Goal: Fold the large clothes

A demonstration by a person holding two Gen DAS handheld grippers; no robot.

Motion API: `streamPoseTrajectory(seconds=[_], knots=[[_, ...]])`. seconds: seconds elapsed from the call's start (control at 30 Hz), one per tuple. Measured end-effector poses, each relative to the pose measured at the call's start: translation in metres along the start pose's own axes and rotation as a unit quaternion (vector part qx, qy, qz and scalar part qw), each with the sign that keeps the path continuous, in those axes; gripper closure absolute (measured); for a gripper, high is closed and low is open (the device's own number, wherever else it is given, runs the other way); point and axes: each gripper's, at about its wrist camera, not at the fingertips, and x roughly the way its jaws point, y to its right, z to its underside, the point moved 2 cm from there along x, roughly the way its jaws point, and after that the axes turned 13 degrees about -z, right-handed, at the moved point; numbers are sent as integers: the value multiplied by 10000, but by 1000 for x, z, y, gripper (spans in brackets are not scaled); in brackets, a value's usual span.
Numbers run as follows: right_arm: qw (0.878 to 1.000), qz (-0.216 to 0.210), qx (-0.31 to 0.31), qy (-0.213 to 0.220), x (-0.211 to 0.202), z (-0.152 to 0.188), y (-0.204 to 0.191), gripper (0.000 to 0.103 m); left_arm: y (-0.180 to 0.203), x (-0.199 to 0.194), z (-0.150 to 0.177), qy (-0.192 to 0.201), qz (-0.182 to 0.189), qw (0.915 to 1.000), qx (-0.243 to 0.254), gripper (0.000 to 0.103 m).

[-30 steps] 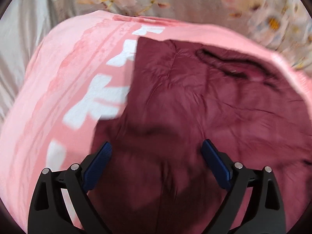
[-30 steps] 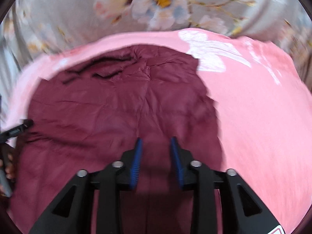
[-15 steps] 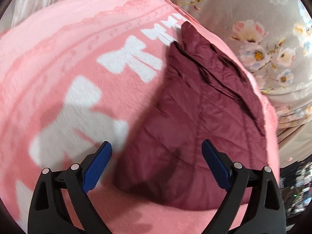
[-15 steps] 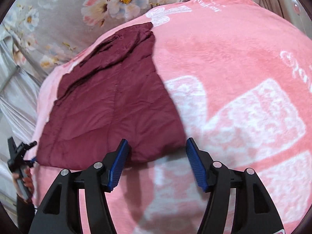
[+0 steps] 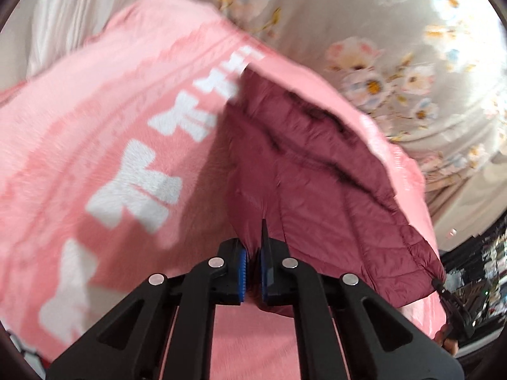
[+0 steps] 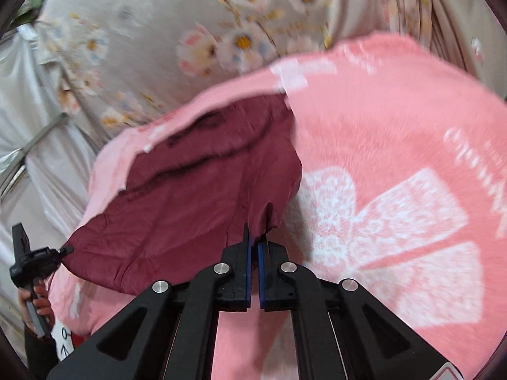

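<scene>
Currently both grippers pinch the maroon jacket (image 5: 317, 190) at its near hem: left gripper (image 5: 252, 259) clamped on the left corner, right gripper (image 6: 255, 253) on the right corner. Jacket lies folded on the pink blanket (image 5: 111, 126), near edge lifted. Floral curtain (image 6: 190, 31) behind.

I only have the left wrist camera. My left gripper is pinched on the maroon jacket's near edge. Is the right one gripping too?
Observer: Yes, the right gripper is shut on the maroon jacket at its near right corner.
Operator: How does the edge between the grips lie?
Observer: It looks raised off the pink blanket, running across to the left gripper.
Operator: What's right of the jacket?
Observer: A large white bow printed on the blanket.
</scene>
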Motion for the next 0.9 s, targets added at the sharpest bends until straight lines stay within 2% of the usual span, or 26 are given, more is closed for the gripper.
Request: streamPoseTrajectory(seconds=[0.17,0.3,0.37,0.53,0.6,0.73,0.83,0.9], knots=[[9974,-73,-409,590,-85,-1,-36,101,-1,-93,13,534,182,9984,60,98],[9922,-181,-561,1101,-125,-18,-55,102,8,-133,3,934,282,9952,62,98],[9894,-232,-625,1287,-128,-32,-62,102,21,-135,-12,1098,145,9937,182,98],[9877,-133,-682,1402,-83,-79,-60,102,49,-85,-67,1116,-239,9931,282,97],[9890,-57,-585,1358,-50,-106,-53,102,58,-60,-91,1095,-360,9930,259,97],[9900,348,-587,1232,24,-150,-36,102,82,2,-140,1080,-872,9894,431,97],[9915,645,-488,1018,83,-171,-17,102,95,68,-169,836,-1285,9869,507,97],[9931,801,-352,778,125,-179,-2,102,97,105,-176,638,-1481,9854,548,96]])
